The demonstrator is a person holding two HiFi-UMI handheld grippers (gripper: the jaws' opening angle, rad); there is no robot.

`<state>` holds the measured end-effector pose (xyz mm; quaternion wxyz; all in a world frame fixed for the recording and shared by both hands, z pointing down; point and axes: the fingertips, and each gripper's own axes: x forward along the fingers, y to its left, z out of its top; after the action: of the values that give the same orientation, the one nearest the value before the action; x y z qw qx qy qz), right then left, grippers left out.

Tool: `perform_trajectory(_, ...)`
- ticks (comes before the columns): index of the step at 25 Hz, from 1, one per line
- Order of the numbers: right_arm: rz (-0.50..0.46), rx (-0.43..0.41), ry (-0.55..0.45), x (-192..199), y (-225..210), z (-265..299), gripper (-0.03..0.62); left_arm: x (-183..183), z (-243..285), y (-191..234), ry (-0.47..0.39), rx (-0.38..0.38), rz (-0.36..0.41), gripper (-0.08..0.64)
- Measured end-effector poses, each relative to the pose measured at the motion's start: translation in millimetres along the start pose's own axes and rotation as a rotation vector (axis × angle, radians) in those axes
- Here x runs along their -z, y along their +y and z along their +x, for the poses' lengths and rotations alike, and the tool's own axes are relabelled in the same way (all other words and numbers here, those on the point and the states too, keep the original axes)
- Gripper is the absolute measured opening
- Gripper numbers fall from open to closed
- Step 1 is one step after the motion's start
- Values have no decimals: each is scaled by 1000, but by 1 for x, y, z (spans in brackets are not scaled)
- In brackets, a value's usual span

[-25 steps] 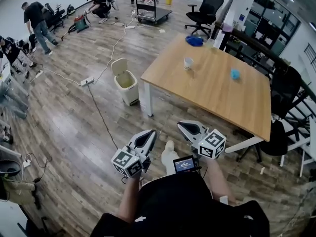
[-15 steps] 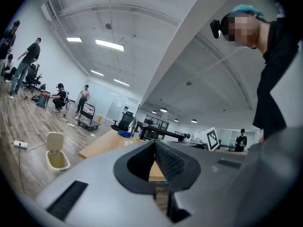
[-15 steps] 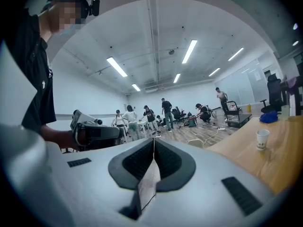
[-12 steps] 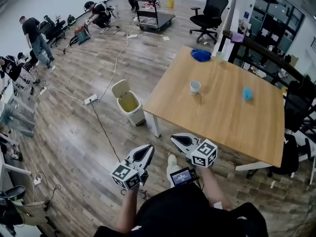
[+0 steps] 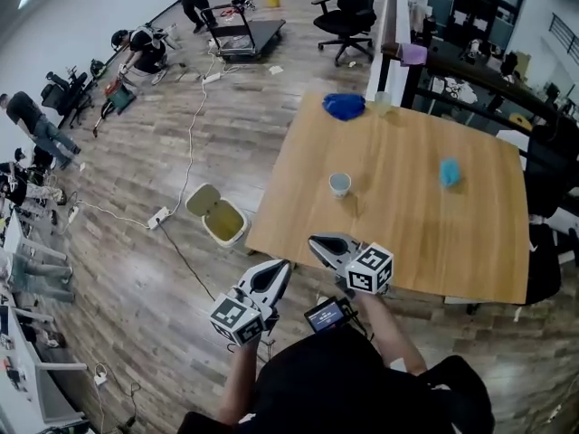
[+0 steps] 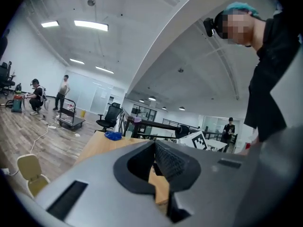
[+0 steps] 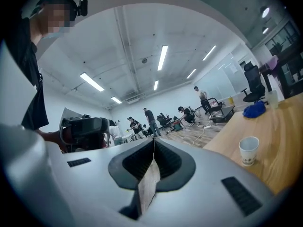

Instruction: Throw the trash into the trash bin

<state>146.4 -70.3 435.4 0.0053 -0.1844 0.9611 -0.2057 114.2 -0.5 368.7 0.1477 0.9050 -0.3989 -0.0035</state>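
Note:
A white paper cup [image 5: 339, 184] [image 7: 248, 150] stands mid-table on the wooden table [image 5: 425, 233]. A crumpled blue wad [image 5: 344, 106] [image 6: 113, 135] lies at the far corner and a small light-blue scrap [image 5: 450, 172] sits toward the right. The cream trash bin [image 5: 217, 217] [image 6: 32, 171], lid flipped open, stands on the floor left of the table. My left gripper [image 5: 279, 268] [image 6: 154, 143] hovers over the floor by the table's near corner, jaws together, holding nothing. My right gripper [image 5: 315, 240] [image 7: 154, 139] is at the table's near edge, shut and empty, short of the cup.
A cable and power strip [image 5: 159, 217] run across the floor beyond the bin. Several people [image 5: 145, 43] work at the far left near a flat cart [image 5: 244, 34]. A black office chair [image 5: 348, 7] stands behind the table; dark chairs line its right side [image 5: 547, 161].
The view has closed in on the table. Both grippers advanced together toward its near edge, still shut; the right one now reaches the edge, and the bin has slid to their left.

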Motion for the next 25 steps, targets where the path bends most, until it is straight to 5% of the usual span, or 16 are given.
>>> perform_trajectory(5,-4,14,-20,-23,-35,25,-2,-3,21,28,40,0,33,6)
perform_trajectory(11,-18,35,29,-14,-45,53,-2,2,28,78,8,-14,-40,6)
perform_trajectory(25,-135,313,-26,-47,-59,122,-2,-22,32,181,22,300,-40,6)
